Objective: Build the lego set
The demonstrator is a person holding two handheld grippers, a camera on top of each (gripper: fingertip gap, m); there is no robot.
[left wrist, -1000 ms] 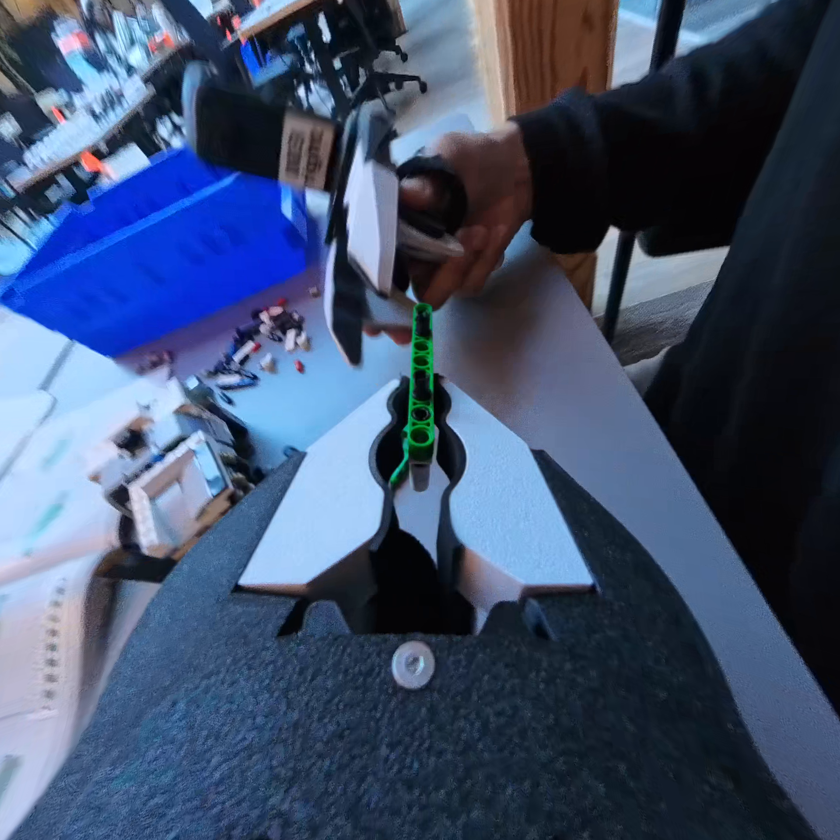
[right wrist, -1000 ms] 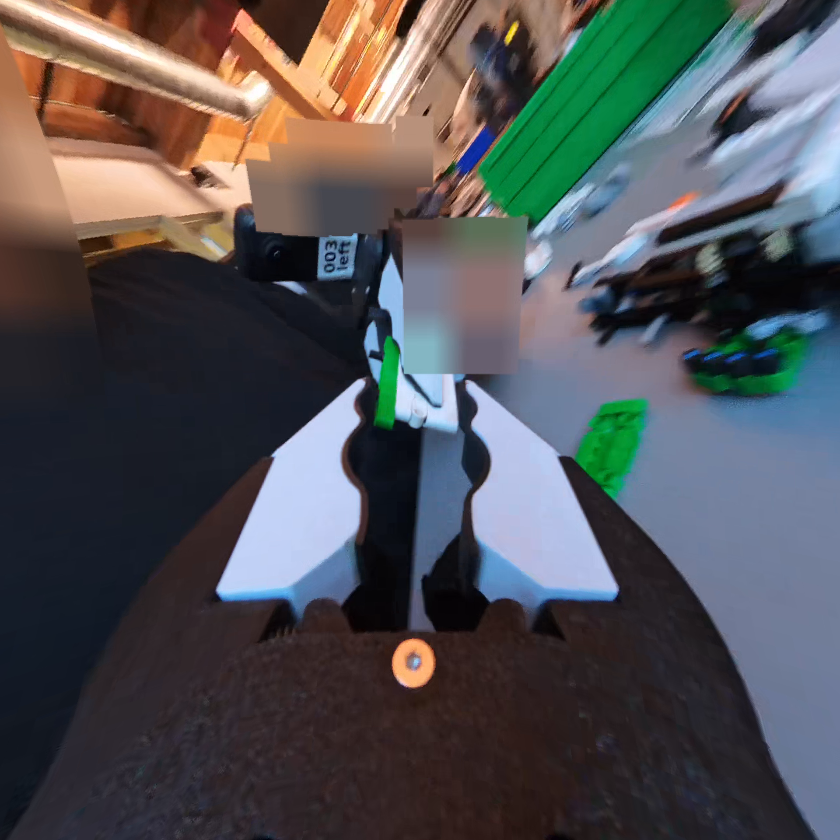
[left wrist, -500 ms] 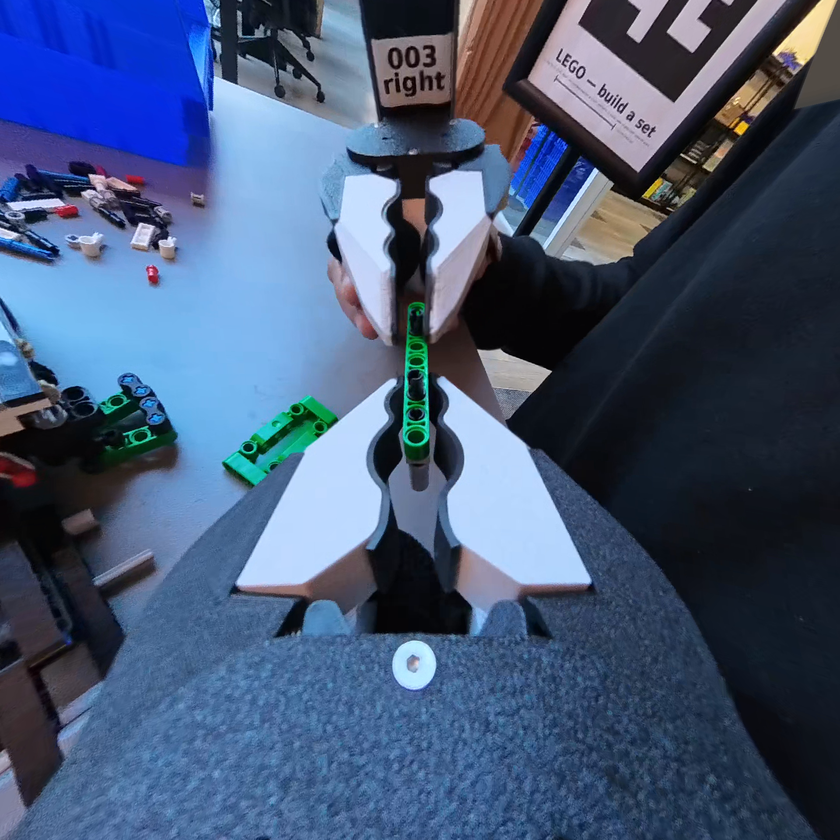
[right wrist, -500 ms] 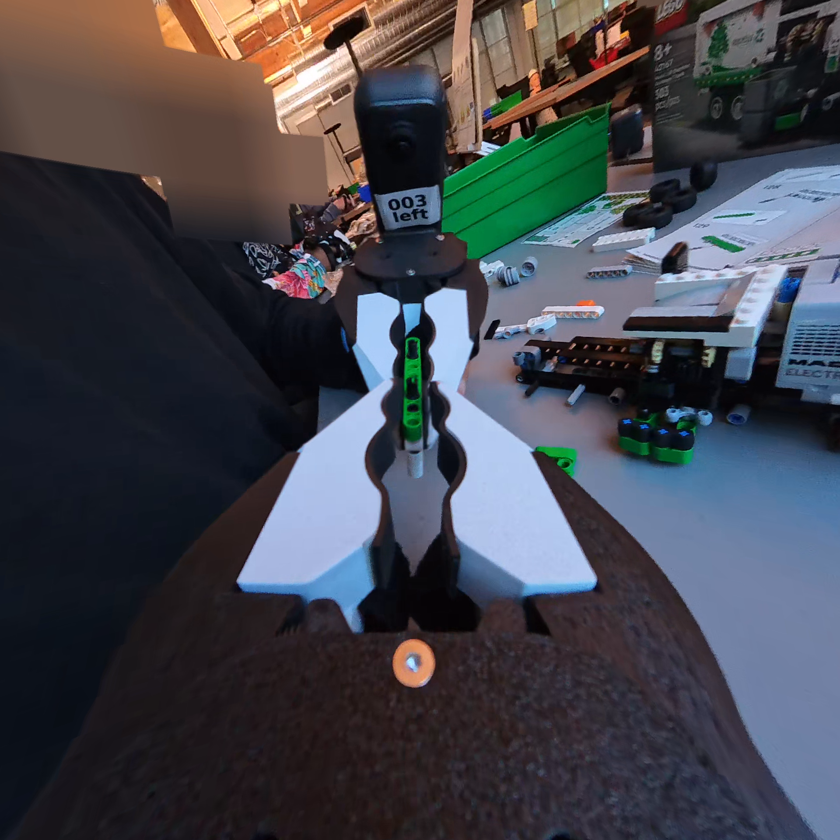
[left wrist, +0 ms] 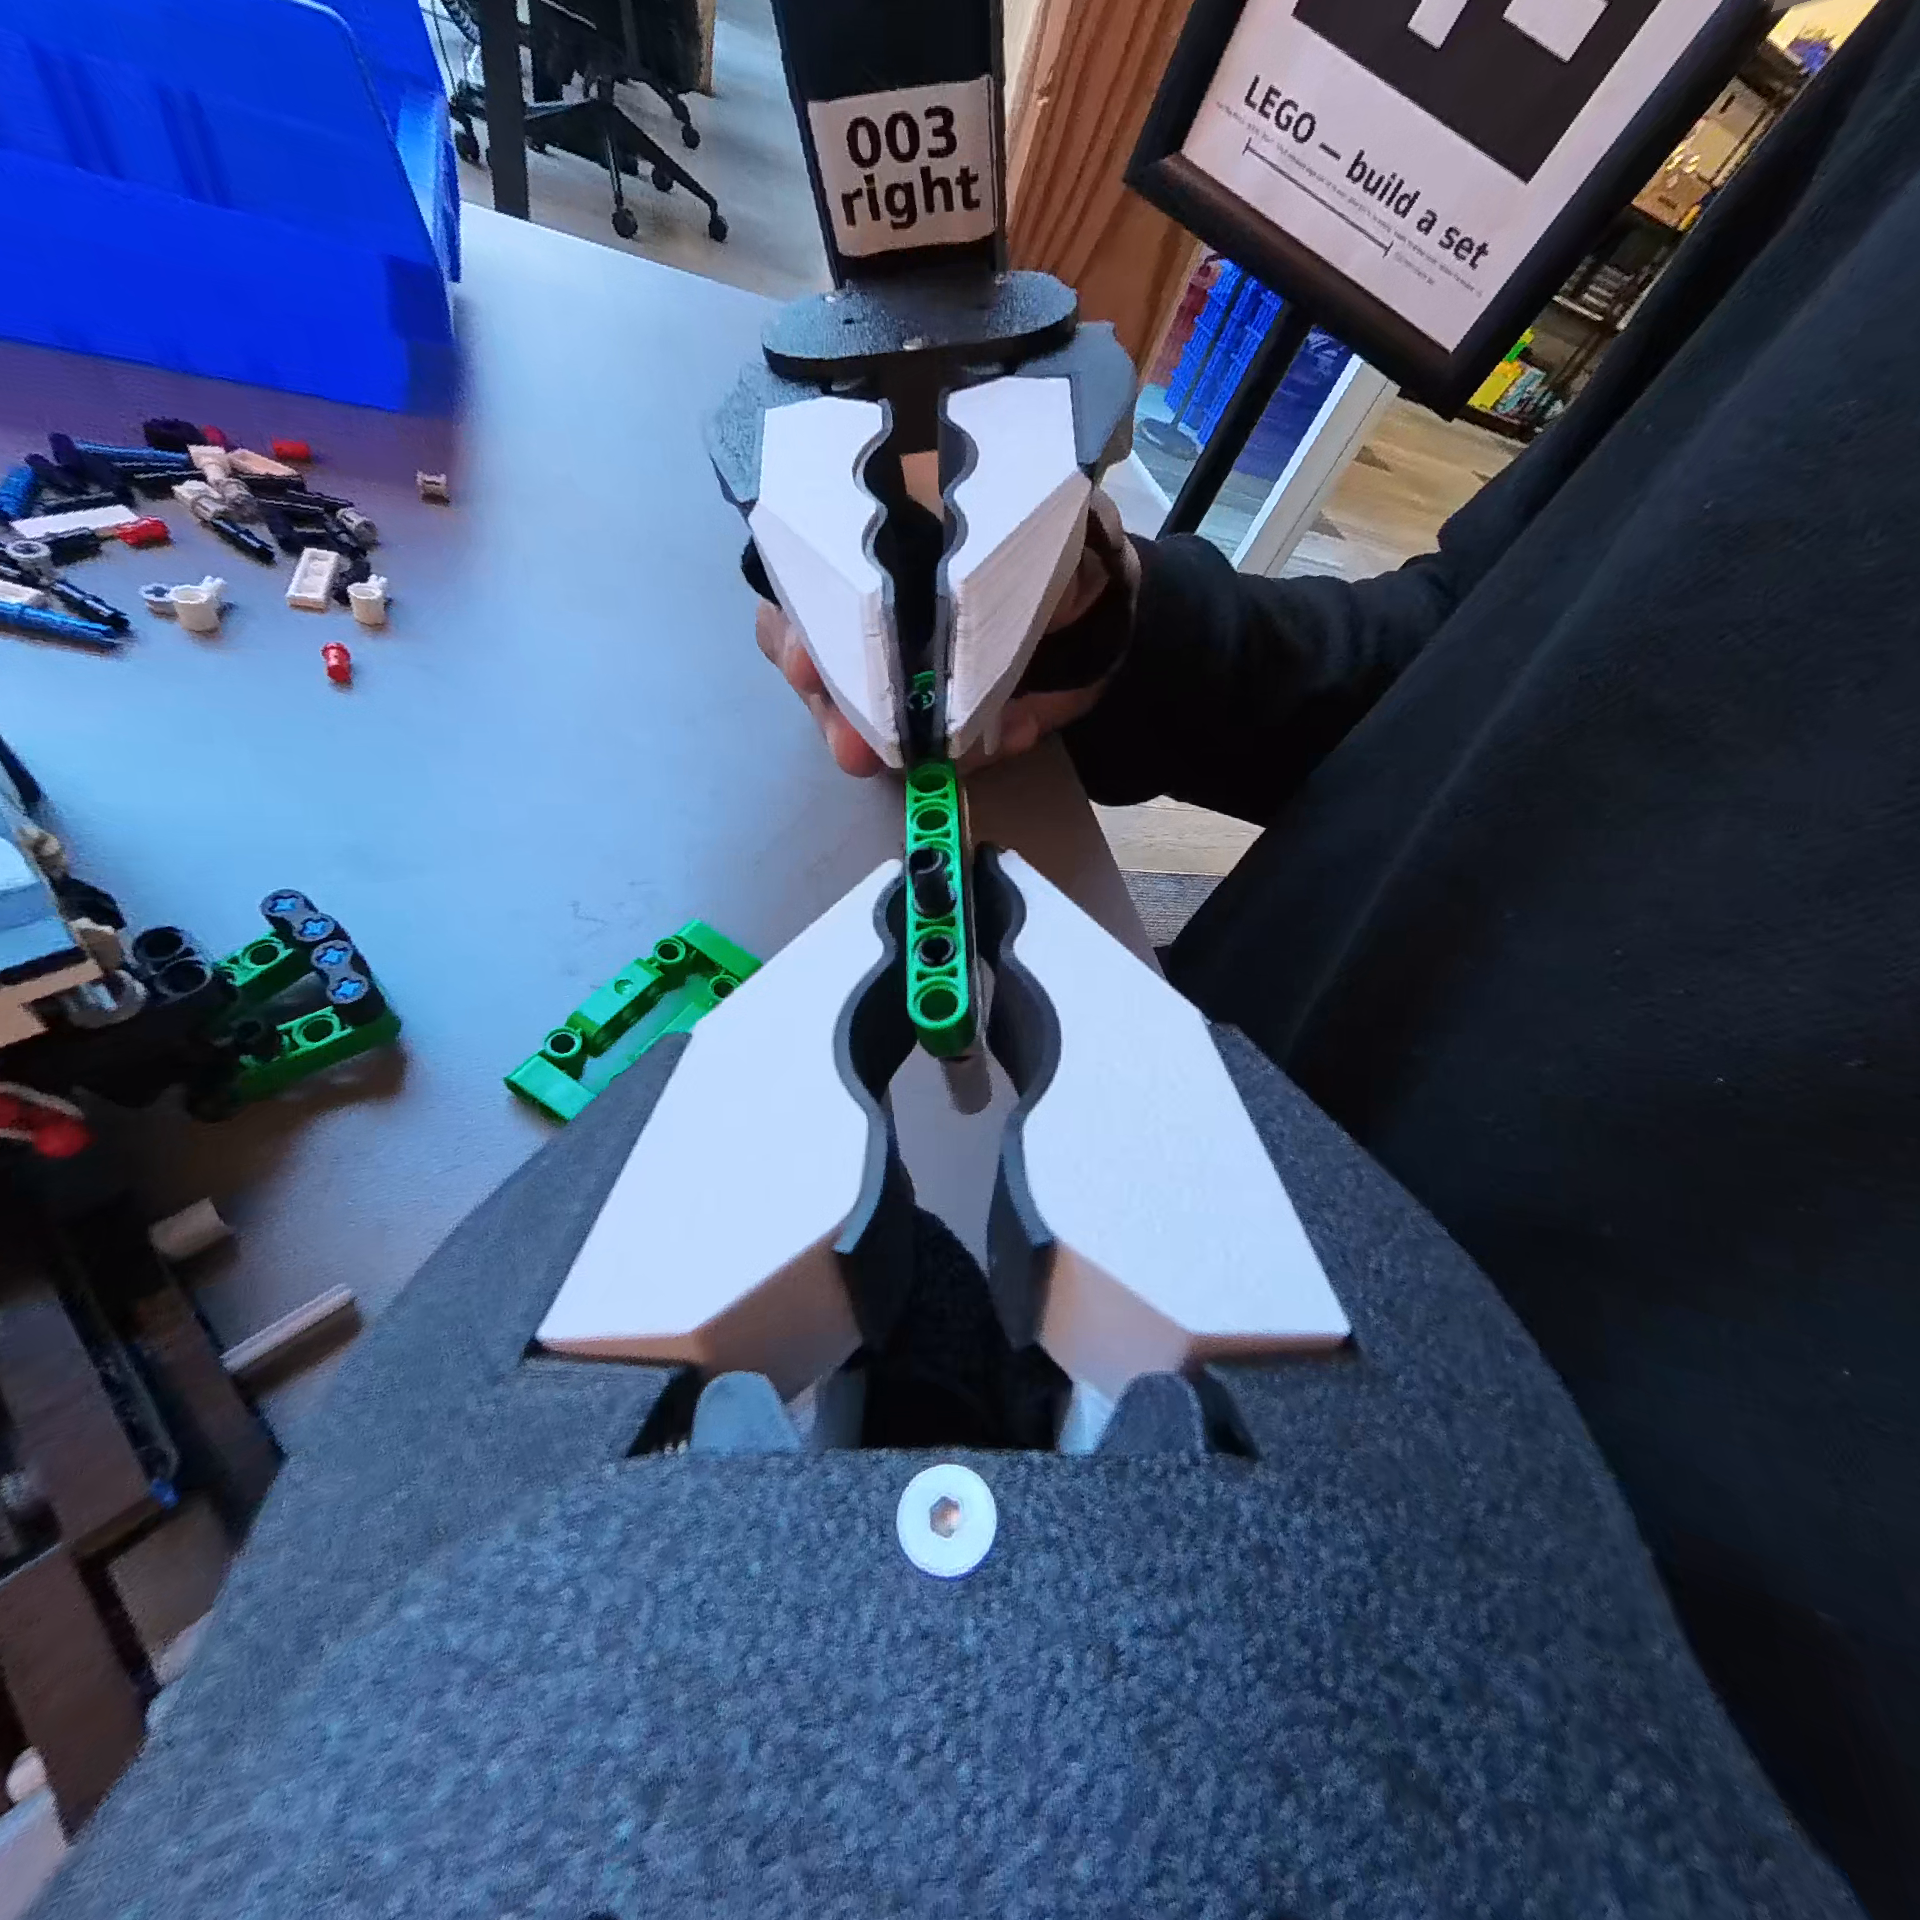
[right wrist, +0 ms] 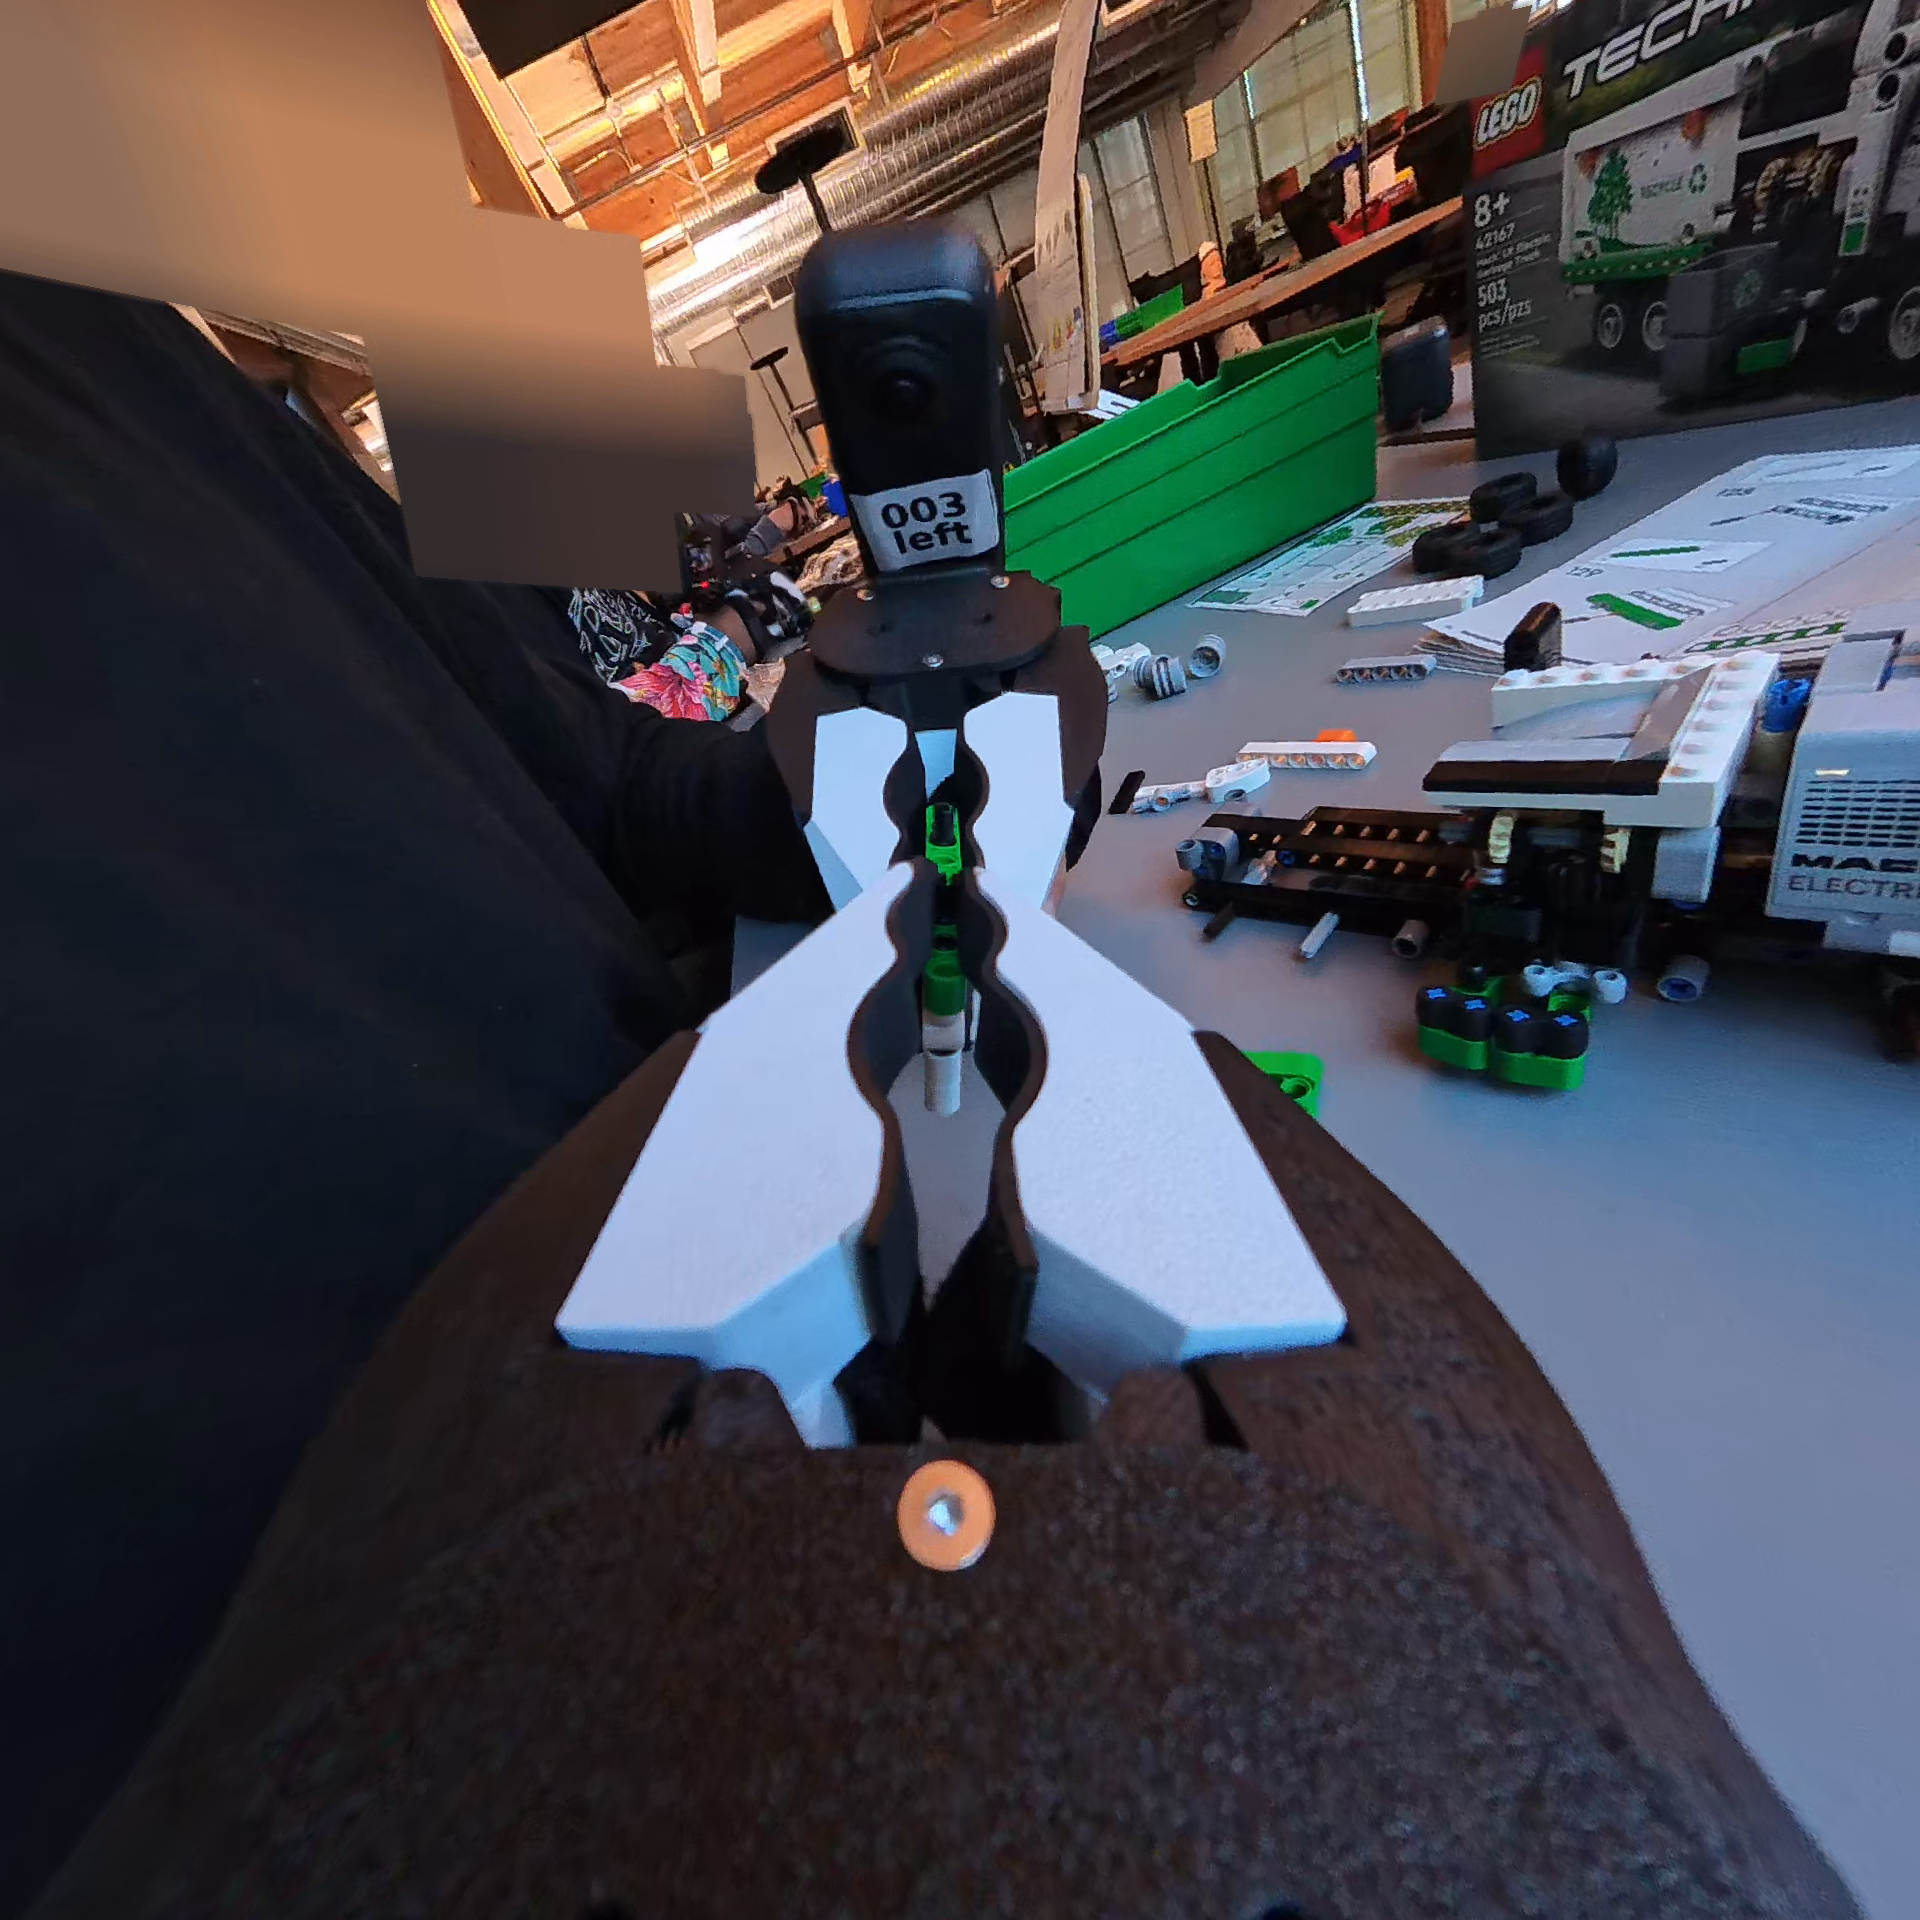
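Since half a second ago, right gripper (left wrist: 923, 743) advanced onto far end of green Technic beam (left wrist: 938, 914), both it and left gripper (left wrist: 940, 883) pinching the beam in mid-air; truck chassis (right wrist: 1558, 831) part-built, loose pieces (left wrist: 197, 540) unplaced.

Grey table (left wrist: 540, 790), wooden ceiling beams (right wrist: 623, 62) — bright windows (right wrist: 1299, 125), office chair (left wrist: 623, 114)

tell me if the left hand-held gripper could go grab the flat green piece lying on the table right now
Probably not yet. The left hand-held gripper is shut on the green beam, whose far end sits in the right hand-held gripper. The flat green piece lies uncovered on the table, so only that full grip stands in the way.
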